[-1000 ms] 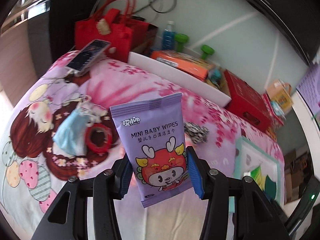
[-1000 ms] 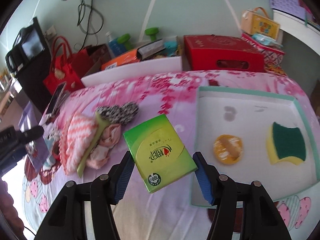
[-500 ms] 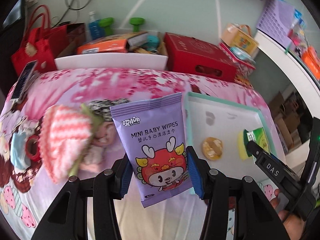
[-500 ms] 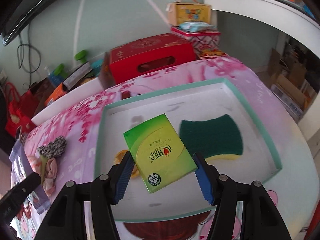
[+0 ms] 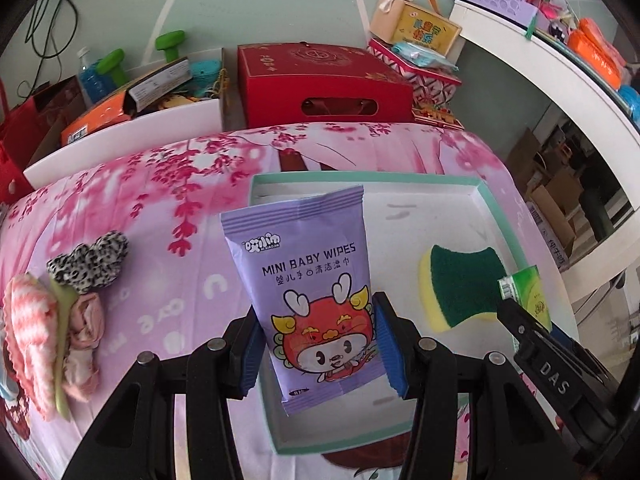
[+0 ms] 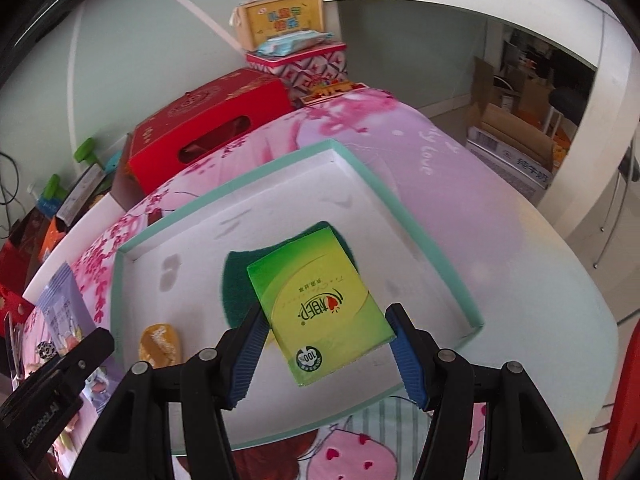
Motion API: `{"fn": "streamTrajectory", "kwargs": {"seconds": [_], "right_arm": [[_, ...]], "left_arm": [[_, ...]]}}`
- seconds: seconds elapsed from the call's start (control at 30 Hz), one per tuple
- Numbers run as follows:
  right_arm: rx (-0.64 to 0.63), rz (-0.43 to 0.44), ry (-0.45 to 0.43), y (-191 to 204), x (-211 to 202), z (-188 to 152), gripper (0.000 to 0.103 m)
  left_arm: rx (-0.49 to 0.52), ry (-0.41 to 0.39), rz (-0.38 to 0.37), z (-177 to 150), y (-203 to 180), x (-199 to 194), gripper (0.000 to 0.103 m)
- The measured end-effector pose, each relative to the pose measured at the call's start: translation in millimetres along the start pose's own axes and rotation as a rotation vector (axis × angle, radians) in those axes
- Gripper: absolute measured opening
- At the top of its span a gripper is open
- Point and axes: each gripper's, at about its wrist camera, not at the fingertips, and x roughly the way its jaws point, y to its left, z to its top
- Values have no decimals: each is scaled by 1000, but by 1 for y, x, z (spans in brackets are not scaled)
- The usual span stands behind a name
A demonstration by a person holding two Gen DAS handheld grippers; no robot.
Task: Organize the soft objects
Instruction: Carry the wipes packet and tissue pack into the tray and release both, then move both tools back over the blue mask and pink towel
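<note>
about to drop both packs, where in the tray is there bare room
Bare floor lies along the tray far wall, beyond the sponge, and in the near right corner beside it. The near left corner holds the orange round item. On the bedspread, cloth items crowd the left.

My left hand-held gripper (image 5: 318,354) has ribbed blue rubber-like pads and matt black plastic arms. The wipes pack (image 5: 308,292) in it is smooth, slightly glossy plastic film. The tissue pack (image 6: 320,310) has shiny wrapping. The sponge (image 5: 464,290) looks rough on its green top. The tray (image 5: 360,178) seems matt cardboard, the bed sheet (image 5: 160,200) soft printed cloth.
</note>
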Motion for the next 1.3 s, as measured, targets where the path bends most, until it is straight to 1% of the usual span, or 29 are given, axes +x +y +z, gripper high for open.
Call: {"fn": "streamTrajectory", "kwargs": {"seconds": [0.17,0.2,0.27,0.4,0.47,0.5,0.53,0.6,0.63,0.7,0.77,0.8,0.83,0.87,0.93,1.03,1.2,1.3], "right_arm": [[23,3,5,-9,2,2,64],[22,4,5,-9,1,2,64],[20,7,6,-8,2,2,64],[16,18,1,-6,1,2,65],[15,29,0,-5,0,3,67],[13,32,0,-5,0,2,71],[10,31,2,-4,0,2,73],[4,27,8,-3,2,2,75],[2,26,11,-2,2,2,82],[-3,21,13,-2,3,2,88],[-10,17,14,-1,4,1,89],[-12,19,14,0,4,1,93],[-15,20,14,1,4,1,102],[-19,18,14,1,5,1,103],[-30,6,10,2,5,0,103],[-40,-19,6,3,5,0,103],[-34,-11,7,4,5,1,103],[-44,-3,-6,10,2,1,103]], "left_arm": [[7,5,-23,7,-9,10,53],[5,6,-28,8,-10,11,54],[4,0,-18,10,-10,11,67],[9,-13,11,11,-7,9,68],[-5,-18,18,11,-3,8,69],[-12,-20,24,11,0,7,71],[-18,-22,32,11,2,7,76],[-28,-29,55,12,7,7,78],[-32,-31,66,12,9,7,78],[-45,-37,93,13,14,7,80],[-60,-44,125,12,20,8,96],[-63,-51,144,12,22,8,97],[-63,-57,166,11,24,9,98],[-60,-59,187,10,26,9,98],[-58,-52,216,9,30,11,98],[-71,-45,226,7,37,12,99],[-87,-35,233,5,48,6,99],[-100,-44,250,5,60,-8,99]]}}
